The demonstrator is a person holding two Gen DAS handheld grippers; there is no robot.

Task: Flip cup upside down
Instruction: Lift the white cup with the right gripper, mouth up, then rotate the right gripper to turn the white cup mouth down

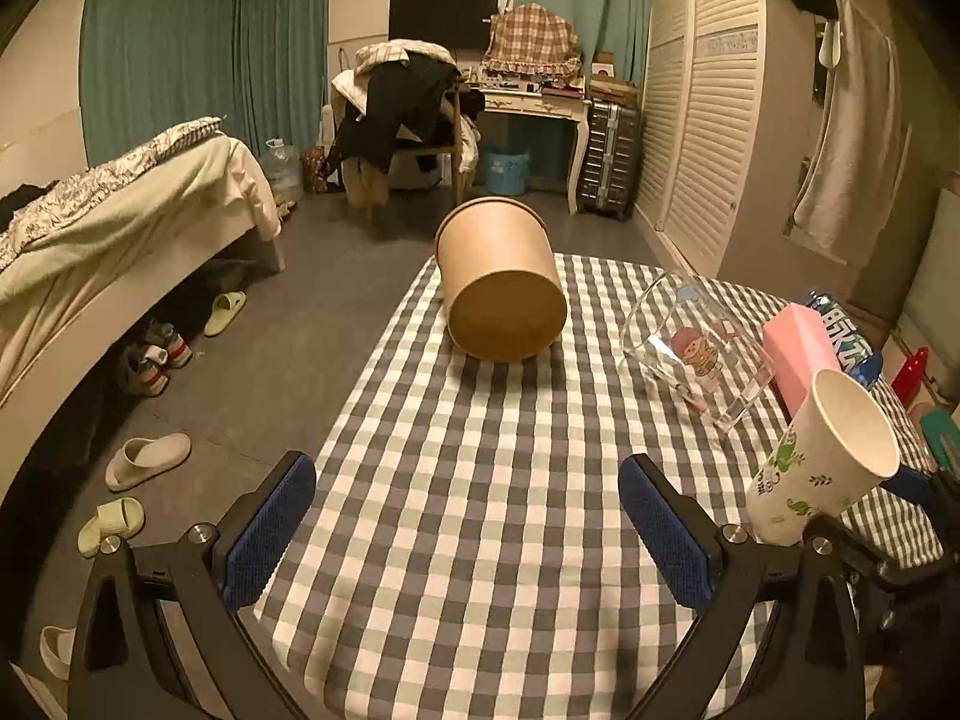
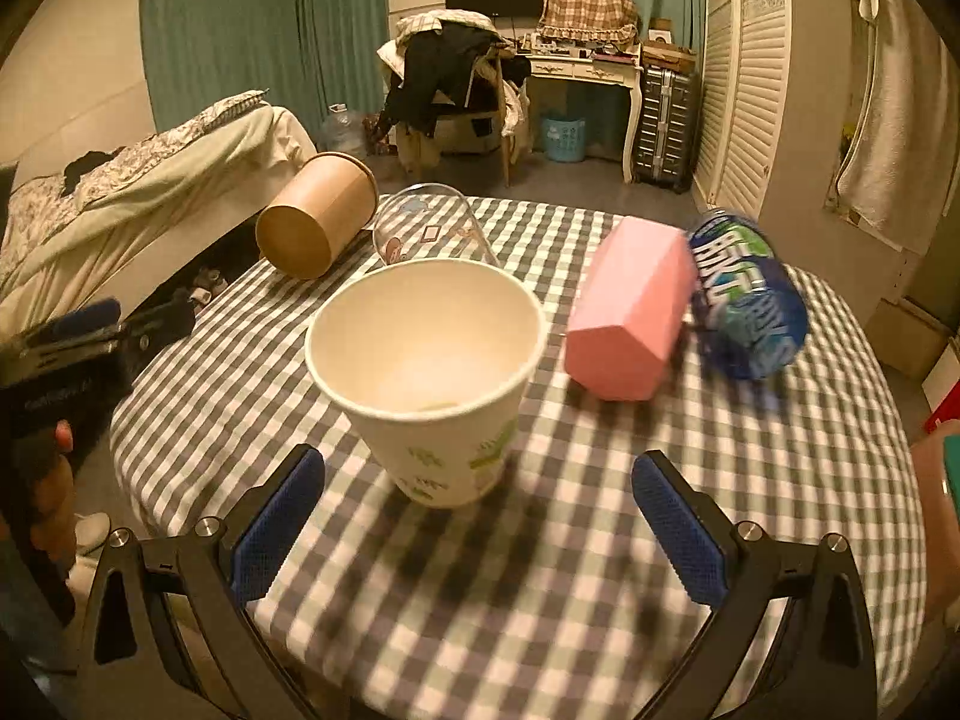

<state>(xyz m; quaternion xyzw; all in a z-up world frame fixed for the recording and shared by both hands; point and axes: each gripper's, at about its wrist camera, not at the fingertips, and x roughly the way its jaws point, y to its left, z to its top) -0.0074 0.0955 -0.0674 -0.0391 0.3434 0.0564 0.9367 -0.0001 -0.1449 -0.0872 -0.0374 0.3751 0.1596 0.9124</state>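
A checked table (image 2: pixel 600 600) fills both of my views, and on it stand four vessels already mouth-down: far left the brown paper tub (image 2: pixel 315 216), beside it a clear glass (image 2: pixel 420 219), to the right a pink cup (image 2: pixel 630 309) and, just beyond that, a blue printed can or cup (image 2: pixel 747 300), whose kind I cannot tell through the blur. The one piece left is the white paper cup (image 2: pixel 426 372) with green prints, which sits mouth-up near the middle of the table, directly ahead of my right gripper (image 2: pixel 480 528); the cup appears to rest on the cloth, and the cup's inside looks empty. My right jaws stand wide apart, the blue pads clear of the cup's walls on both sides, gripping nothing. My left gripper (image 1: pixel 468 528) hovers over the near left part of the table, jaws likewise spread and empty, with the same white cup off to its right. By my reckoning the flip itself has not begun: the grasp, the lift, the turn and the set-down all remain.
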